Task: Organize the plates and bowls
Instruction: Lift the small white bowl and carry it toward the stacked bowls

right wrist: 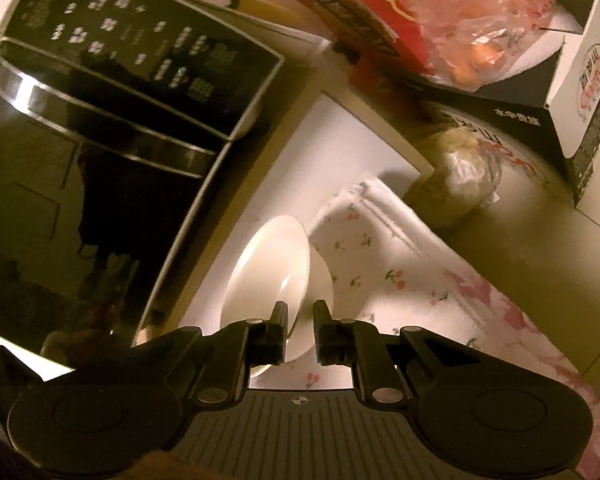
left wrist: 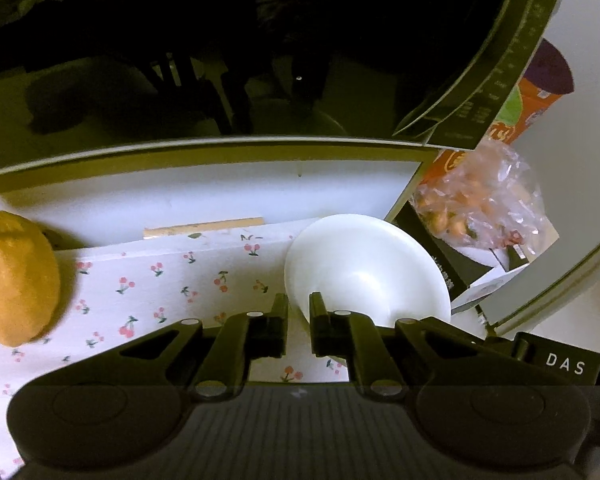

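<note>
Both grippers are clamped on white bowls, each by the rim. Left gripper [left wrist: 299, 308]: jaws drawn narrow, with the near rim of a white bowl [left wrist: 366, 270] between them; the rim edge runs straight down into the gap, one finger inside the bowl and the other outside the wall. That bowl lies ahead and to the right of the fingers, tilted so its hollow faces the camera, over the cherry-print cloth [left wrist: 172, 280], near the corner where the white ledge [left wrist: 180, 200] meets the black box [left wrist: 444, 252]. An orange-brown round object [left wrist: 16, 280] sits well apart, far to the left on the same cloth. Right gripper [right wrist: 300, 316]: jaws equally narrow, holding the near rim of what may be a second bowl, or the same one seen from the other side; this cannot be settled from the two views. This bowl [right wrist: 272, 264] extends ahead and left of the fingers, tipped steeply, opening facing the dark glossy appliance [right wrist: 100, 140], outer wall toward the cloth. Key relation: in each view the bowl's mass hangs forward of the pinch point, so the grip is off-centre and the bowl will tend to swing about the rim. Judgement: if the next move is stacking or setting down, each bowl needs levelling first. Clearance is tightest on the right hand's side, where the appliance front stands just beside the bowl.
</note>
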Available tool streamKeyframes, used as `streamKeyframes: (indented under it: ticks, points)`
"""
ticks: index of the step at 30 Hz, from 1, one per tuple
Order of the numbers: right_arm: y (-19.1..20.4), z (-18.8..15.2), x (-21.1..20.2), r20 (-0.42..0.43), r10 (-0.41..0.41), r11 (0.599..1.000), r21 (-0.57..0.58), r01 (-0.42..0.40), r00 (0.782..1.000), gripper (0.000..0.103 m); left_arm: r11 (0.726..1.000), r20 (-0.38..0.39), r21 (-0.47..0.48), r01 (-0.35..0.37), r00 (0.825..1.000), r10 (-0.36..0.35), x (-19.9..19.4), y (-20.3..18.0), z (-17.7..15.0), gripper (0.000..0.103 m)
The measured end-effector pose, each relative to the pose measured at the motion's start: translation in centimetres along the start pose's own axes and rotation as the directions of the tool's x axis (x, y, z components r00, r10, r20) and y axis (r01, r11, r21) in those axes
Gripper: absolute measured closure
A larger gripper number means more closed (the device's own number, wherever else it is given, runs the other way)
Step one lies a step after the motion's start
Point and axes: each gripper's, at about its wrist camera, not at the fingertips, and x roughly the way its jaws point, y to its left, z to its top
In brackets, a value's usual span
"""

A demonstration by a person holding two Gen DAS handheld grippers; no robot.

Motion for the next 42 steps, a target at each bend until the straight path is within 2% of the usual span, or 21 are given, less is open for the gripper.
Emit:
streamKeyframes:
  ticks: [14, 29, 42]
  points:
    - [4.7, -2.1, -4.5, -0.019, 0.000, 0.997, -0.078, -0.002, 1.000, 0.090, 1.000, 0.022, -0.011, -0.021, 1.000, 0.021, -5.9, 0.4, -1.6, 0.092]
    - [9.0, -7.0, -9.4, -0.051, -0.021, 0.988, -0.153, 0.013, 0.998, 0.089, 0.999, 0.067, -0.010, -0.031, 0.997, 0.032, -13.6, 1.3, -4.9, 0.093]
    - [11.0, -11.6, -11.9, -0.080, -0.040, 0.977, -0.213, 0.022, 0.996, 0.089, 0.997, 0.119, -0.072, -0.013, 0.993, 0.021, -18.2, 3.3, -9.2, 0.093]
